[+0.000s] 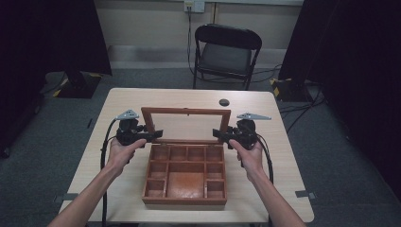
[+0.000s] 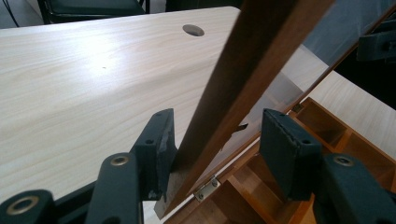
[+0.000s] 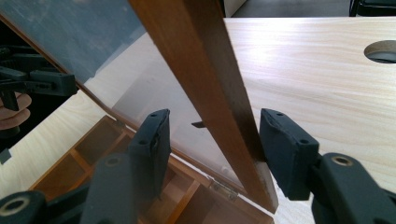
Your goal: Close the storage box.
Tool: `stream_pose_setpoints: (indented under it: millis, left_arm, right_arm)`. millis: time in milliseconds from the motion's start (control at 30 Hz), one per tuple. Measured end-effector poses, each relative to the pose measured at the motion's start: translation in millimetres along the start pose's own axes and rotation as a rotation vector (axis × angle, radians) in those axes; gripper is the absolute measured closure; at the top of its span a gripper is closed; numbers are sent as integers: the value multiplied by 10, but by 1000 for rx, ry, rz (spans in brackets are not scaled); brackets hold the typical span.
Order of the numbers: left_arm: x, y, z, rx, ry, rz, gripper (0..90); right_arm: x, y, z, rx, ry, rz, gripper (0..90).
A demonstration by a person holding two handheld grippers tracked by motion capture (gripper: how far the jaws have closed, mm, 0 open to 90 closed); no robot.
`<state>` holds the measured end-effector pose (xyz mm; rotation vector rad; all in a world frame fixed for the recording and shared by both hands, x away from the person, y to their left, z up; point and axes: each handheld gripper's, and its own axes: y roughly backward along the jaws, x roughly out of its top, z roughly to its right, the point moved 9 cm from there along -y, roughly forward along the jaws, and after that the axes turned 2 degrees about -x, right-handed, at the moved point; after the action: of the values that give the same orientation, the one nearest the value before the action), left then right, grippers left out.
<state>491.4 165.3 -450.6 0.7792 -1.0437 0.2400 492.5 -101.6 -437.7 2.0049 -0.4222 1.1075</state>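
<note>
No labels or writing readable anywhere. The wooden box (image 1: 184, 177) sits mid-table (image 1: 127, 101), its glass lid (image 1: 187, 125) standing up. The left gripper (image 2: 215, 140) and right gripper (image 3: 212, 140) each straddle a lid side rail, jaws loose, one pad touching. The gripper views show the hinges (image 2: 207, 189); the high view shows a chair (image 1: 227, 54).

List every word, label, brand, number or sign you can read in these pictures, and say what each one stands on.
None: no readable text in any view.
The wooden box, its lid and the table bear no lettering.
The yellow and black stripes on the stand base on the floor are a pattern, not writing.
The wall socket is too small to show any marking.
</note>
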Motion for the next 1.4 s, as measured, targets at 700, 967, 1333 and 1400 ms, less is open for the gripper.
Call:
stream_pose_setpoints:
  millis: [700, 967, 1333, 1400]
  left_arm:
    - [-80, 90, 175, -2, -25, -5, 372]
    - [-74, 103, 252, -28, -37, 6, 297]
    - [-66, 125, 273, -37, -21, 7, 209]
    - [-70, 133, 287, -42, -19, 5, 200]
  right_arm:
    - [-151, 105, -111, 23, 7, -31, 337]
    - [-225, 174, -88, 17, 9, -33, 280]
    - [-266, 318, 23, -2, -6, -36, 282]
    - [-275, 330, 15, -10, 7, -43, 285]
